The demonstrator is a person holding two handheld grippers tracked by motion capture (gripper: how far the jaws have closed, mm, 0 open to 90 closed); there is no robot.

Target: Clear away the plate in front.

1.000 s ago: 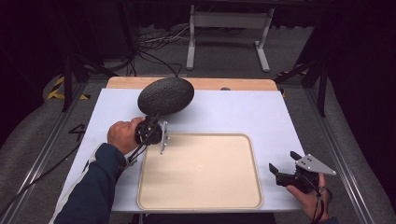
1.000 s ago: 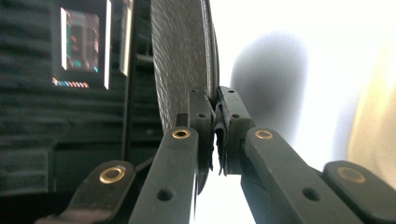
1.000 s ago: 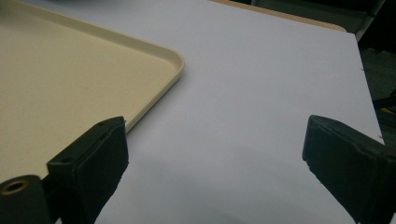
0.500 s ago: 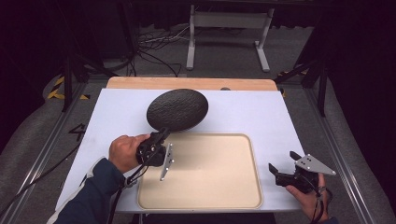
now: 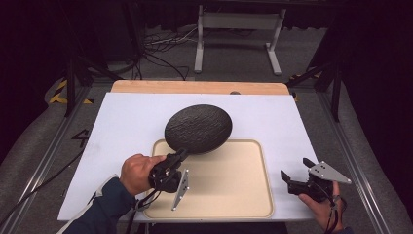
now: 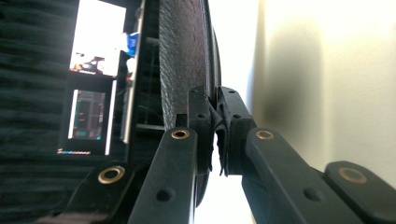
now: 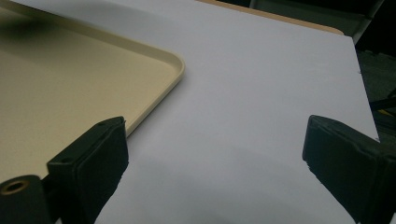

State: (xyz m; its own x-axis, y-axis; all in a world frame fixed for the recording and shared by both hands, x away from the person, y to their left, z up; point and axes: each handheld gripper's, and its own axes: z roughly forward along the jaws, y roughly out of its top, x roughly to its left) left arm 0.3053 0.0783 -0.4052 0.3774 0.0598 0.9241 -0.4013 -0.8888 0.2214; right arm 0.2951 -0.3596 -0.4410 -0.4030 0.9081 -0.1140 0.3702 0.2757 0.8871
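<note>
The left claw (image 5: 179, 157) is clamped on the rim of a dark, rough-textured oval plate (image 5: 198, 128), held at frame centre over the beige tray (image 5: 243, 195); the right claw (image 5: 297, 174) rests wide open at lower right.

Dark plate (image 5: 198, 128) overhangs tray (image 5: 243, 209) far-left corner; rest of tray free.

White sheet (image 5: 122, 126) spread over most of a wooden tabletop (image 5: 195, 87), bare wood left as a strip along the far edge. Beyond it, on grey floor (image 5: 234, 58), a pale metal stand (image 5: 238, 20) with two legs, and dark cables (image 5: 160, 53) tangled to its left. Yellow-and-black tape (image 5: 61, 92) at far left. Metal rail (image 5: 46, 156) along the left side. Two lit screens (image 6: 98, 37) against darkness in the left gripper view.
</note>
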